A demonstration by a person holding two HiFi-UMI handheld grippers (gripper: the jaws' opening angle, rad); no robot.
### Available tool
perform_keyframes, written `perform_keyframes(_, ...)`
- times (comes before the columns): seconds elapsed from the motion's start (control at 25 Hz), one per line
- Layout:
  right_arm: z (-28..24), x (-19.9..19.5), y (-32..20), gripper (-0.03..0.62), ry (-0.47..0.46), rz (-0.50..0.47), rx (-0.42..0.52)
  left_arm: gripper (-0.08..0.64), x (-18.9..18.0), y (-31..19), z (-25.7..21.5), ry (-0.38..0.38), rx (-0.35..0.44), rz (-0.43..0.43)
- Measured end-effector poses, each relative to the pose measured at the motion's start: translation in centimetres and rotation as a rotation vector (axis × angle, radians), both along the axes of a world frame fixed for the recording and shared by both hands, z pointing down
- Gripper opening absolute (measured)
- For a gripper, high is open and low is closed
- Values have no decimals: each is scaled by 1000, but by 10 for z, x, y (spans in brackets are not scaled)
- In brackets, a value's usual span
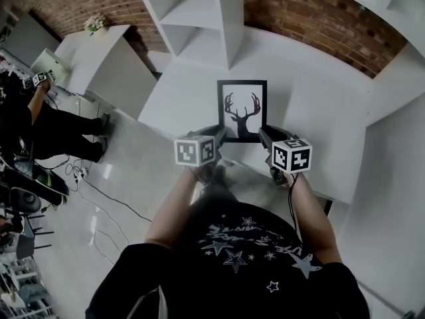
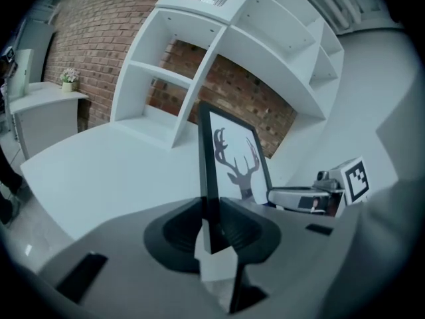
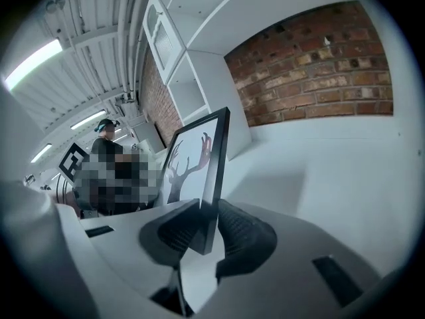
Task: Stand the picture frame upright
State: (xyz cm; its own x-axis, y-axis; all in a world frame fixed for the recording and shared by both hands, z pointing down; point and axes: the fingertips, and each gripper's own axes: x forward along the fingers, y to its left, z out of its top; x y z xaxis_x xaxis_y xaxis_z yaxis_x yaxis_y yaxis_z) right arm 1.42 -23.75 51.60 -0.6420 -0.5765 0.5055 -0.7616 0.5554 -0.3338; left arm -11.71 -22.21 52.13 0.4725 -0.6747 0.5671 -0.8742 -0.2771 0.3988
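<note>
A black picture frame [image 1: 242, 109] with a deer-antler silhouette sat at the centre of the head view, over the white desk [image 1: 186, 95], nearly upright and facing the person. The left claw [image 2: 211, 210] pinched its lower left edge and the right claw [image 3: 207, 219] its lower right edge, each pair of jaws closed on the thin black rim, probably to steady it evenly from both sides. Whether its bottom edge touched the desk could not be told. A white shelf unit [image 1: 229, 18] stood behind it, at upper centre.
</note>
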Motion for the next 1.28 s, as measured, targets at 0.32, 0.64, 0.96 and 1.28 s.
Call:
perform_keyframes(0.32, -17, -36, -76, 94, -3, 69, 76, 94, -37, -85, -17, -7, 73, 42)
perform_keyframes(0.64, -11, -68, -127, 94, -13, 114, 75, 94, -70, -140, -14, -18, 83, 82)
perform_keyframes(0.96, -5, -90, -155, 94, -18, 161, 69, 94, -91, -175, -9, -22, 68, 123)
perform_keyframes(1.28, 18, -94, -169, 93, 34, 220, 48, 92, -94, -194, 7, -52, 59, 206)
